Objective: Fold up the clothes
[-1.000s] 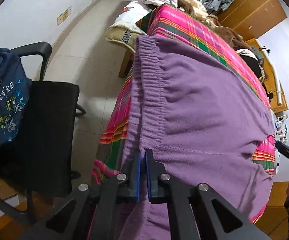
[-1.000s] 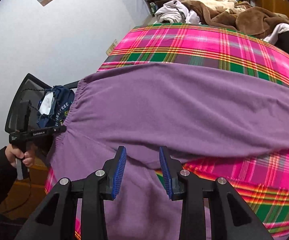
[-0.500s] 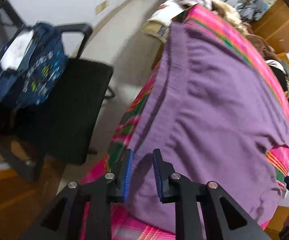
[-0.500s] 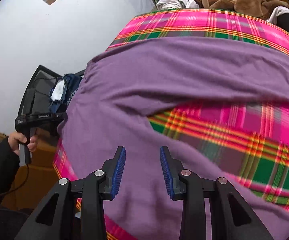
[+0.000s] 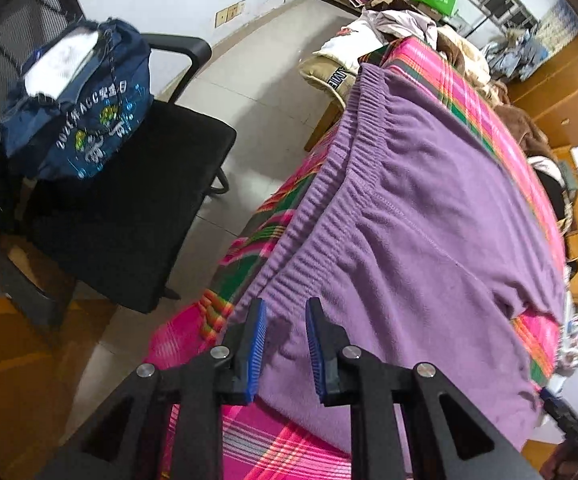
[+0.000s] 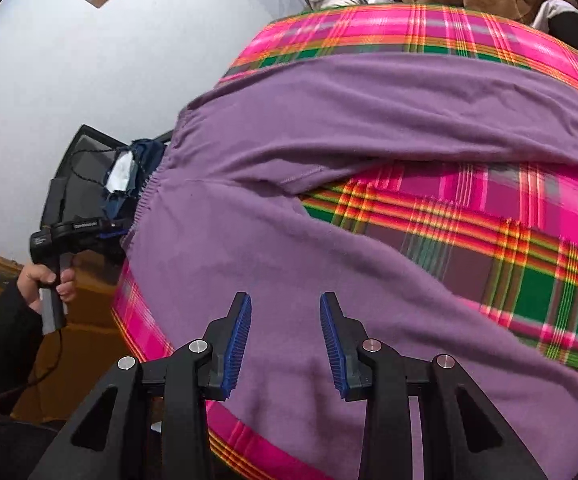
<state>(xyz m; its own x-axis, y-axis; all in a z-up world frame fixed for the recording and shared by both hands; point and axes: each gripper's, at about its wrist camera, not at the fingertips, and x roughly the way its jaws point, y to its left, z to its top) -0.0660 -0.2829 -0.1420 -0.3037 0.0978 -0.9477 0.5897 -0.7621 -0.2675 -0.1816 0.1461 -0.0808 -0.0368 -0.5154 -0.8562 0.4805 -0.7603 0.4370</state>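
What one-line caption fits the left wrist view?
Open left gripper poised at the ribbed waistband of purple fleece pants spread on a pink plaid blanket.

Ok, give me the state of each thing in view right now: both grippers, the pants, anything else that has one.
Left gripper: open, holding nothing, at the waistband end.
Right gripper: open, holding nothing, over a leg.
Purple fleece pants: spread flat, legs apart, not yet folded.
Pink plaid blanket: spread under the pants.
Navy blue bag: open-topped, sitting on the black office chair.
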